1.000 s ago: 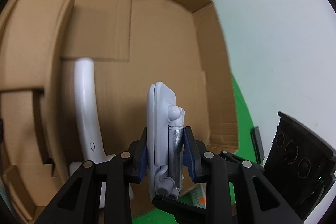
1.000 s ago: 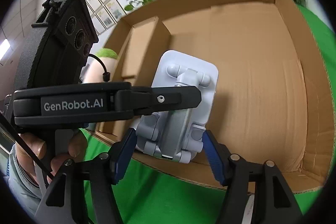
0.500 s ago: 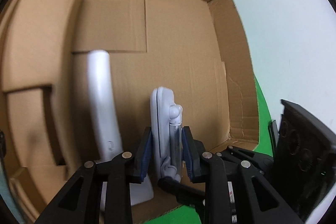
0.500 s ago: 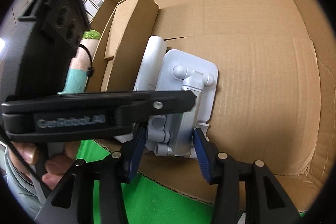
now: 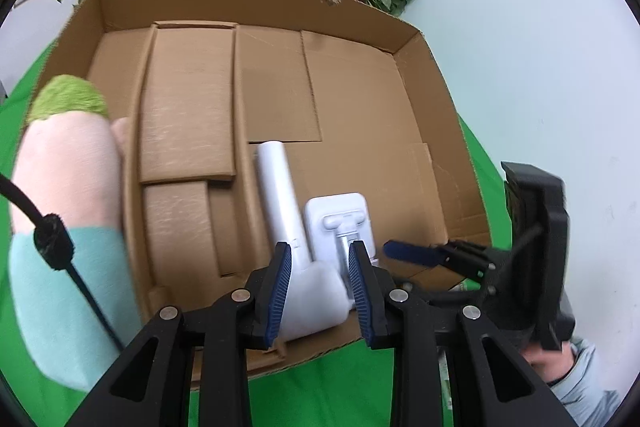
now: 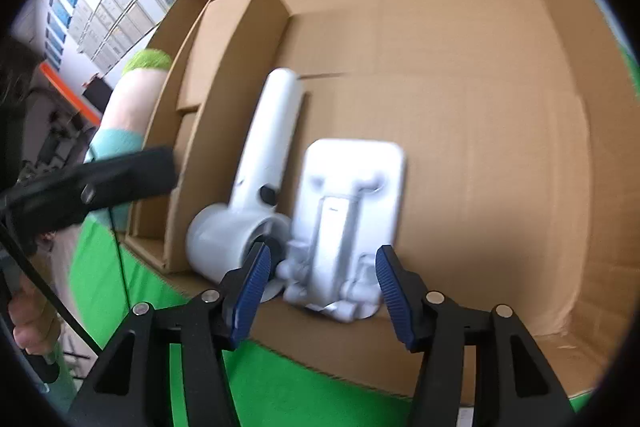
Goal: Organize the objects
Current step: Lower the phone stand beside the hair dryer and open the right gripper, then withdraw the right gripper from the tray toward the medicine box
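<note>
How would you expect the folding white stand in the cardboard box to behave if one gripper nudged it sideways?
The white stand looks like rigid, smooth plastic, so it would probably slide rather than flex. It lies flat on the cardboard box floor, so tipping seems unlikely. Its hinged arm might swing. The white handheld device lies close beside it and could get bumped.

**Both grippers parted, side by side**

Your left gripper [image 5: 320, 283] holds its blue-padded jaws apart, nothing pinched between them. Your right gripper [image 6: 323, 281] is spread wider, pads clear on both sides. It sits just to the right of the left one, its pad tip [image 5: 408, 254] pointing leftward.
</note>
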The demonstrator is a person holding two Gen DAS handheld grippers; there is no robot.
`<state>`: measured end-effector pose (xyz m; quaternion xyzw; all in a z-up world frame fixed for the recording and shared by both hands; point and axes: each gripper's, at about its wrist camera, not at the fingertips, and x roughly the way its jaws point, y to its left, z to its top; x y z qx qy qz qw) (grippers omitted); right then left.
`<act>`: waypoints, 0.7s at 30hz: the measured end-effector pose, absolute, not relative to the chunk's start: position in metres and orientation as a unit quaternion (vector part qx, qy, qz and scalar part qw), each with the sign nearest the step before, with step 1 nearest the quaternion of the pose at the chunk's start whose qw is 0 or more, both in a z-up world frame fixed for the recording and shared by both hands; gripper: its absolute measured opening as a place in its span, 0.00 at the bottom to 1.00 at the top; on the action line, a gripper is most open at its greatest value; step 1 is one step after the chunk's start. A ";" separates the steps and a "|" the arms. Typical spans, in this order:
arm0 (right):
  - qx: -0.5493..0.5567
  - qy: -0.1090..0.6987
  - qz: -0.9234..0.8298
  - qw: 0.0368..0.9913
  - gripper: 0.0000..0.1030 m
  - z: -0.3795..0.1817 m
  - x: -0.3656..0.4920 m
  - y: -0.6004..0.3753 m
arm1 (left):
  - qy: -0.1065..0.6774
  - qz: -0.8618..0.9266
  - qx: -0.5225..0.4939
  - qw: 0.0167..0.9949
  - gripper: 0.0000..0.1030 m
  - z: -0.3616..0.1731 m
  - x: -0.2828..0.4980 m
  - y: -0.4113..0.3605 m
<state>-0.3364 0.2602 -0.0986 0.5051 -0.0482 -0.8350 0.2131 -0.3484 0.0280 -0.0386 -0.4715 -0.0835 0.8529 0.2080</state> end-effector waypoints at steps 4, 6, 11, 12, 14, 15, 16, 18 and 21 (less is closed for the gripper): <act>0.528 -0.045 -0.825 0.195 0.42 -0.115 -0.345 0.259 | -0.068 0.864 -0.458 0.199 0.27 -0.035 -0.335 0.019; 0.521 -0.043 -0.831 0.188 0.43 -0.114 -0.345 0.259 | -0.059 0.872 -0.446 0.190 0.27 -0.033 -0.326 0.015; 0.524 -0.060 -0.829 0.183 0.42 -0.116 -0.354 0.265 | -0.043 0.898 -0.409 0.157 0.35 -0.022 -0.304 0.006; 0.520 -0.064 -0.833 0.178 0.42 -0.114 -0.352 0.267 | -0.037 0.906 -0.397 0.145 0.42 -0.020 -0.299 0.006; 0.502 -0.065 -0.847 0.162 0.48 -0.104 -0.346 0.275 | -0.020 0.927 -0.362 0.100 0.49 -0.011 -0.286 0.006; 0.481 -0.068 -0.860 0.157 0.70 -0.096 -0.333 0.276 | -0.014 0.935 -0.345 0.083 0.59 -0.007 -0.278 0.007; 0.450 -0.070 -0.877 0.153 0.81 -0.086 -0.317 0.278 | -0.007 0.944 -0.324 0.064 0.77 -0.002 -0.266 0.007; 0.401 -0.054 -0.903 0.144 0.99 -0.071 -0.291 0.279 | 0.004 0.957 -0.288 0.034 0.94 0.006 -0.246 0.008; 0.358 -0.012 -0.925 0.128 0.99 -0.056 -0.257 0.255 | 0.028 0.967 -0.253 0.011 0.99 0.014 -0.221 0.010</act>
